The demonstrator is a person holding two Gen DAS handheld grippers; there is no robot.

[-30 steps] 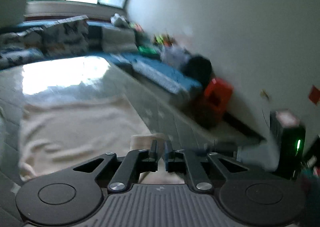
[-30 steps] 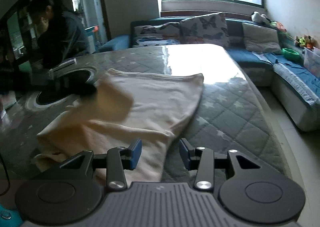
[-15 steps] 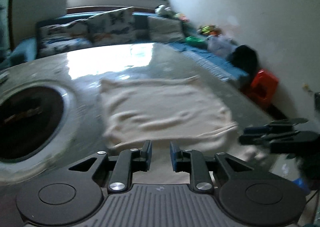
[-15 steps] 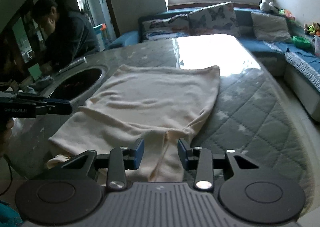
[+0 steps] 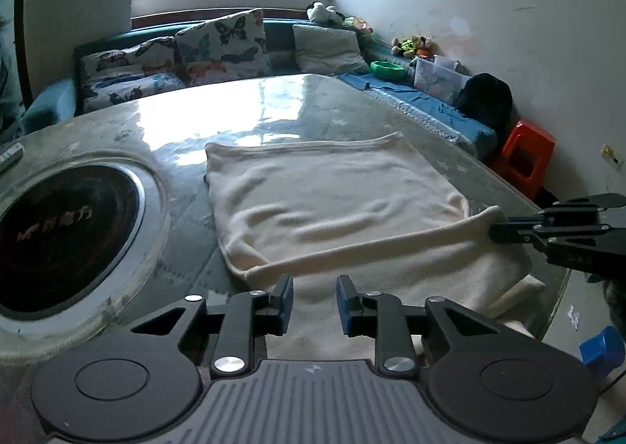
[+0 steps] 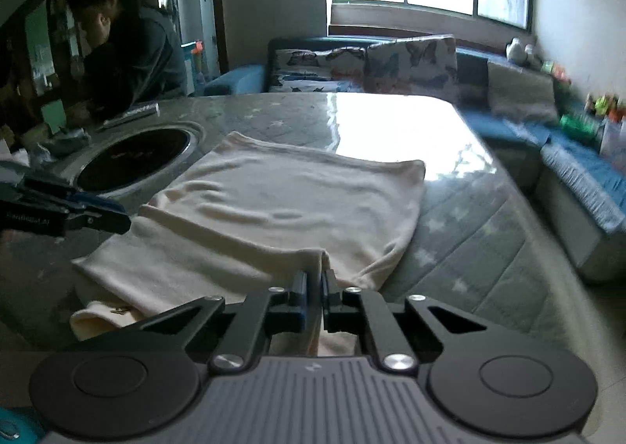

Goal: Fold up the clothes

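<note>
Pinching cream garment (image 6: 281, 201) fold: right gripper (image 6: 313, 283) jaws clamped; left gripper (image 5: 312, 297) jaws apart, empty.

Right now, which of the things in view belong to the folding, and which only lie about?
For the job:
- cream garment, spread on the table
- right tongs, shut on the garment's near edge
- left tongs, open over it

Just lying about:
- round black inset in the table
- butterfly cushions
- red stool
- green bowl
</note>
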